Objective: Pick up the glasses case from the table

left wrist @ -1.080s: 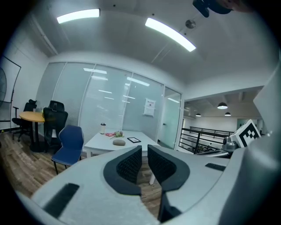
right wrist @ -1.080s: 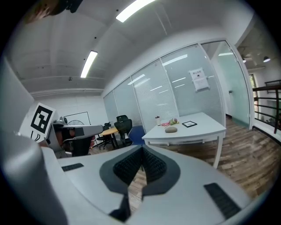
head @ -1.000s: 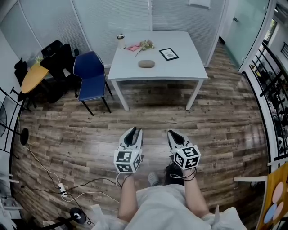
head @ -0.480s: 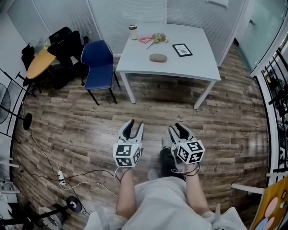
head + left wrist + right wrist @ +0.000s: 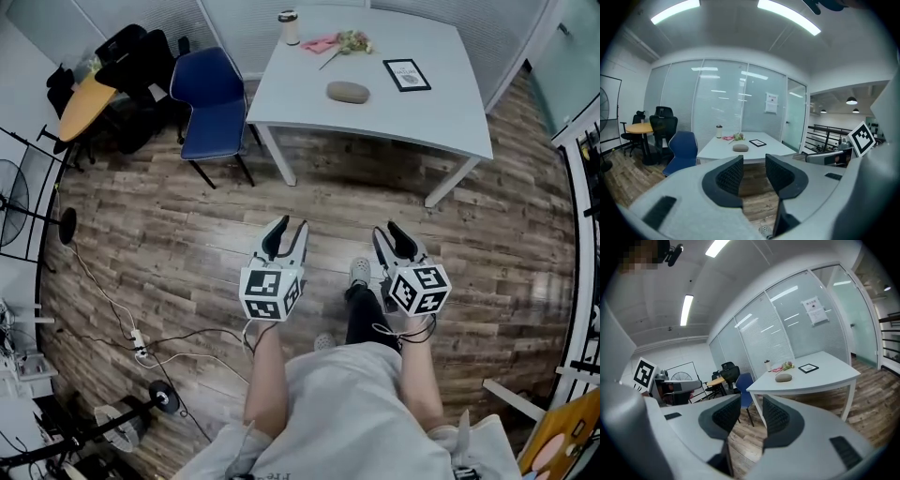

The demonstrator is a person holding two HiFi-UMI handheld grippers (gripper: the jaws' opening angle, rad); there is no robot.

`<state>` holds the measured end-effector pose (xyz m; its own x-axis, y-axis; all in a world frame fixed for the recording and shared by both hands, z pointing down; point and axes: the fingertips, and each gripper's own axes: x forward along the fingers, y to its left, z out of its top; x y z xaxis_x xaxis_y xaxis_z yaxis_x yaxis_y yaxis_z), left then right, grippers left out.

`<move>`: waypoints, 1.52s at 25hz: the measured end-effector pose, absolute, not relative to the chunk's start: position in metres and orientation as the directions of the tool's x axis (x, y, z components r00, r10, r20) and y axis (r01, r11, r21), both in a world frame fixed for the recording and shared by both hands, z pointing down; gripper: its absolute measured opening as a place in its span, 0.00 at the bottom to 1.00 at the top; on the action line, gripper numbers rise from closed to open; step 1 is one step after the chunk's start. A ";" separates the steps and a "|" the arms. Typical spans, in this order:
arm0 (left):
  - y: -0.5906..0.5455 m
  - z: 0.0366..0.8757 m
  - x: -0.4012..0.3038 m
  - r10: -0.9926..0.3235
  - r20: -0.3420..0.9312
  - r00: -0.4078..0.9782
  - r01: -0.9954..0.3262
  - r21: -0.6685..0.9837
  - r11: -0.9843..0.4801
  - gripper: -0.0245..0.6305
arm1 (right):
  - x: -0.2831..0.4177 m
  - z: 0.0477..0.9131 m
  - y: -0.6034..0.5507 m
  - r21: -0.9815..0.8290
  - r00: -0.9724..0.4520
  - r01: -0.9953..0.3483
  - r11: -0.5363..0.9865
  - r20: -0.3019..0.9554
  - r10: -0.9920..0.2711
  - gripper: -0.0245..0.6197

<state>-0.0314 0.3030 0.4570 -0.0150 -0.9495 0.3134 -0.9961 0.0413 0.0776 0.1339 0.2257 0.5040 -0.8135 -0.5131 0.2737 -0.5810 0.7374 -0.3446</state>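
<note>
The glasses case is a grey-brown oval pouch lying on the white table, far ahead of both grippers. It also shows small and distant in the left gripper view and the right gripper view. My left gripper hovers over the wooden floor, jaws parted a little and empty. My right gripper floats beside it at the same height, open wide with nothing between its pads. Both point toward the table.
On the table stand a lidded cup, a pink cloth with flowers and a framed card. A blue chair stands at the table's left. Black chairs and a round yellow table lie farther left; cables trail on the floor.
The person has walked toward the table, which now sits nearer and larger. Both grippers moved forward with them, and both pairs of jaws have parted, the right more than the left.
</note>
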 end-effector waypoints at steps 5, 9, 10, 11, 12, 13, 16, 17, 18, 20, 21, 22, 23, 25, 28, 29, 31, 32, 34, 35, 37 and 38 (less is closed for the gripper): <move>0.229 0.450 -0.057 -0.954 0.300 -0.022 -0.998 0.057 0.041 0.26 | 0.111 0.501 0.159 -0.322 -0.826 -0.563 0.761 0.262 -0.500 0.25; 0.176 0.451 -0.068 -0.947 0.320 -0.028 -0.998 0.046 0.044 0.25 | 0.101 0.499 0.105 -0.326 -0.828 -0.559 0.762 0.261 -0.496 0.25; 0.163 0.450 -0.069 -0.946 0.324 -0.028 -0.998 0.048 0.046 0.26 | 0.100 0.499 0.093 -0.330 -0.829 -0.558 0.761 0.265 -0.493 0.25; 0.151 0.450 -0.069 -0.945 0.326 -0.028 -0.998 0.051 0.047 0.25 | 0.099 0.499 0.080 -0.333 -0.829 -0.557 0.760 0.268 -0.490 0.25; 0.139 0.449 -0.070 -0.945 0.326 -0.028 -0.997 0.053 0.048 0.24 | 0.098 0.499 0.067 -0.337 -0.831 -0.555 0.761 0.270 -0.486 0.25; 0.127 0.449 -0.070 -0.945 0.327 -0.029 -0.997 0.056 0.050 0.24 | 0.097 0.499 0.055 -0.338 -0.833 -0.552 0.762 0.273 -0.482 0.25; 0.096 0.455 -0.079 -0.939 0.341 -0.050 -0.995 0.060 0.074 0.24 | 0.086 0.501 0.018 -0.337 -0.840 -0.538 0.773 0.284 -0.461 0.25; 0.087 0.456 -0.084 -0.937 0.346 -0.059 -0.994 0.062 0.086 0.24 | 0.082 0.500 0.007 -0.336 -0.843 -0.533 0.777 0.288 -0.454 0.25; 0.079 0.455 -0.089 -0.935 0.348 -0.070 -0.993 0.066 0.098 0.24 | 0.078 0.498 -0.004 -0.334 -0.846 -0.528 0.781 0.291 -0.447 0.25; 0.065 0.449 -0.101 -0.934 0.344 -0.091 -0.989 0.077 0.125 0.24 | 0.070 0.492 -0.023 -0.327 -0.851 -0.516 0.791 0.299 -0.432 0.25; 0.059 0.446 -0.106 -0.935 0.341 -0.102 -0.987 0.085 0.139 0.24 | 0.066 0.489 -0.031 -0.325 -0.854 -0.510 0.796 0.302 -0.424 0.25; 0.055 0.444 -0.111 -0.934 0.338 -0.112 -0.984 0.094 0.152 0.23 | 0.062 0.487 -0.038 -0.323 -0.857 -0.504 0.801 0.304 -0.416 0.25; 0.052 0.443 -0.115 -0.934 0.336 -0.122 -0.981 0.101 0.165 0.22 | 0.058 0.484 -0.045 -0.321 -0.860 -0.498 0.806 0.305 -0.410 0.25; 0.046 0.445 -0.124 -0.931 0.338 -0.139 -0.976 0.111 0.186 0.22 | 0.050 0.480 -0.057 -0.316 -0.865 -0.487 0.814 0.304 -0.399 0.25; 0.042 0.451 -0.133 -0.923 0.351 -0.157 -0.971 0.115 0.209 0.22 | 0.039 0.480 -0.066 -0.312 -0.872 -0.470 0.826 0.310 -0.379 0.25; 0.041 0.452 -0.135 -0.921 0.354 -0.160 -0.970 0.115 0.213 0.22 | 0.035 0.482 -0.067 -0.305 -0.872 -0.465 0.831 0.316 -0.372 0.25; 0.036 0.453 -0.142 -0.921 0.354 -0.163 -0.970 0.111 0.214 0.22 | 0.027 0.485 -0.068 -0.283 -0.872 -0.457 0.843 0.328 -0.363 0.25; 0.032 0.453 -0.145 -0.922 0.351 -0.162 -0.971 0.108 0.212 0.22 | 0.022 0.486 -0.069 -0.276 -0.873 -0.453 0.848 0.329 -0.360 0.25; 0.022 0.451 -0.152 -0.927 0.341 -0.154 -0.974 0.105 0.200 0.22 | 0.016 0.485 -0.072 -0.281 -0.876 -0.450 0.848 0.321 -0.359 0.25; 0.017 0.449 -0.155 -0.930 0.336 -0.147 -0.976 0.106 0.192 0.22 | 0.014 0.484 -0.075 -0.285 -0.876 -0.453 0.845 0.318 -0.362 0.25; 0.003 0.447 -0.161 -0.937 0.324 -0.130 -0.979 0.110 0.174 0.22 | 0.012 0.484 -0.082 -0.287 -0.870 -0.467 0.836 0.319 -0.376 0.25; -0.006 0.446 -0.164 -0.940 0.320 -0.119 -0.980 0.113 0.162 0.22 | 0.012 0.485 -0.088 -0.287 -0.865 -0.478 0.830 0.320 -0.387 0.25</move>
